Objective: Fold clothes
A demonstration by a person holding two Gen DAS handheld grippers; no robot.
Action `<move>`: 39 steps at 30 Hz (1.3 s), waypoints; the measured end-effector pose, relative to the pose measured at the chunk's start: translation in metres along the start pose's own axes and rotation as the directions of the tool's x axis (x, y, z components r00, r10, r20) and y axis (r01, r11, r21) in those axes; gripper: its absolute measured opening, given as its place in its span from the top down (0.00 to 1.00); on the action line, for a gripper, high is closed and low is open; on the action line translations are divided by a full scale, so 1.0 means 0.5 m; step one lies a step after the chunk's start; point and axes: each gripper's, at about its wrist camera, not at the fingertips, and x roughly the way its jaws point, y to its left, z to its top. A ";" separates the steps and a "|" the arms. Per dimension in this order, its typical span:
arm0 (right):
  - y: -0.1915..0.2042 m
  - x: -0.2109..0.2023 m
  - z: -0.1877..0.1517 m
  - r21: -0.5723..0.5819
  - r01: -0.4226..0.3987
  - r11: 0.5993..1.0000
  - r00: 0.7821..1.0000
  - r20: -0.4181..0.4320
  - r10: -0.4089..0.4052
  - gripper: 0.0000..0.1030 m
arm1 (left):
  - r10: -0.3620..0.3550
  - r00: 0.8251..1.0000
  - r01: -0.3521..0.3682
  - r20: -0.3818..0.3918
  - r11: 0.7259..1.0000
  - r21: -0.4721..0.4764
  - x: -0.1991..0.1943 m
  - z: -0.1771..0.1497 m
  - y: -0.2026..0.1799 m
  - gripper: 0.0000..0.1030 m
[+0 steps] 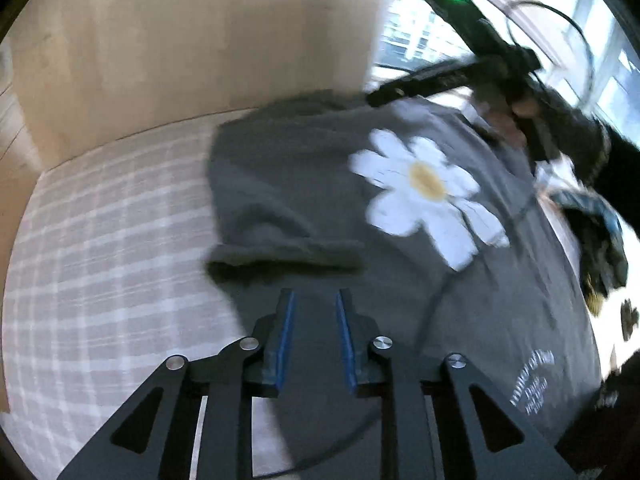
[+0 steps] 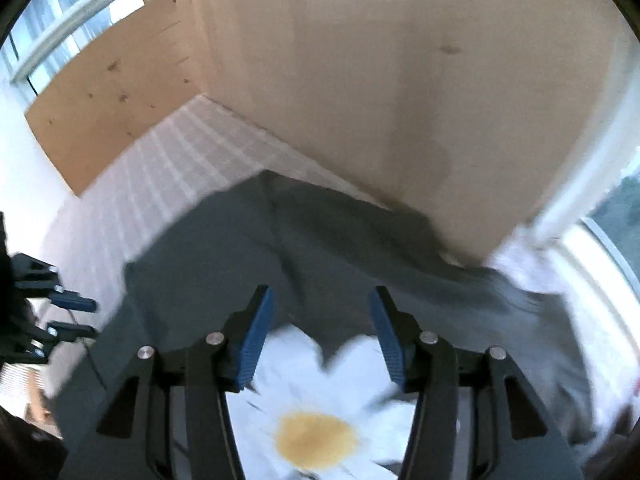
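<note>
From the left wrist, the left gripper is angling steeply downward with its blue-padded fingers standing a narrow gap apart and nothing between them. Directly beneath and ahead of the fingertips the grey T-shirt is lying spread on the checked bedcover, its long axis running from the near right, where small white lettering is showing, away toward the far wooden board. The daisy print is facing up, ahead and to the right of the fingers. A sleeve is lying folded in on the shirt just ahead of the fingertips, its cuff edge crosswise to them. Beyond the shirt at the far right the right gripper is hanging over the cloth, held in a person's hand; its jaw state cannot be told from here.

From the right wrist, the right gripper is also pointing steeply down, its blue pads spread wide and empty, clear of the cloth. The T-shirt is lying right under them, with the daisy print below and behind the fingertips and the shirt's bunched far end lying ahead against the wooden board. The left gripper is showing at the left edge, slightly parted, over the shirt's left border.
</note>
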 end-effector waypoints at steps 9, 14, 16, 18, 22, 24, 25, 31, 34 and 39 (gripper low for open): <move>0.010 0.103 -0.008 0.006 0.019 1.000 0.993 -0.120 -0.018 0.52 | 0.056 0.998 -0.064 0.037 0.960 0.271 0.066 0.030 -0.094 0.70; 0.002 0.115 -0.012 0.042 -0.060 0.997 0.991 -0.116 0.065 0.88 | 0.098 0.995 -0.096 0.011 0.942 0.321 0.106 0.037 -0.097 0.81; 0.002 0.112 -0.013 0.044 -0.076 0.996 0.990 -0.114 0.080 0.96 | 0.068 0.998 -0.063 -0.006 0.954 0.294 0.108 0.038 -0.085 0.96; 0.004 0.107 -0.013 0.040 -0.090 0.995 0.990 -0.107 0.094 0.96 | 0.037 0.999 -0.030 -0.023 0.963 0.266 0.110 0.040 -0.072 0.97; 0.012 0.087 -0.011 0.016 -0.084 0.996 0.993 -0.087 0.085 0.96 | -0.030 1.000 0.027 0.010 0.979 0.202 0.074 0.051 -0.055 0.97; 0.012 0.080 -0.011 0.011 -0.078 0.997 0.994 -0.079 0.079 0.95 | -0.049 0.999 0.043 0.023 0.979 0.201 0.065 0.049 -0.053 0.97; 0.008 0.081 -0.013 0.017 -0.071 0.997 0.993 -0.092 0.072 0.91 | -0.045 0.999 0.038 0.027 0.974 0.221 0.064 0.046 -0.056 0.96; 0.007 0.106 -0.021 0.039 -0.068 0.997 0.988 -0.133 0.073 0.69 | 0.026 0.999 -0.034 0.027 0.930 0.365 0.091 0.020 -0.088 0.78; 0.023 0.112 -0.025 0.013 -0.092 0.996 0.985 -0.144 0.093 0.84 | 0.026 1.000 -0.021 -0.009 0.925 0.378 0.110 0.016 -0.090 0.94; 0.043 0.083 -0.024 -0.045 -0.065 0.997 0.991 -0.123 0.059 0.95 | -0.021 0.999 0.033 -0.039 0.944 0.328 0.108 0.020 -0.078 1.00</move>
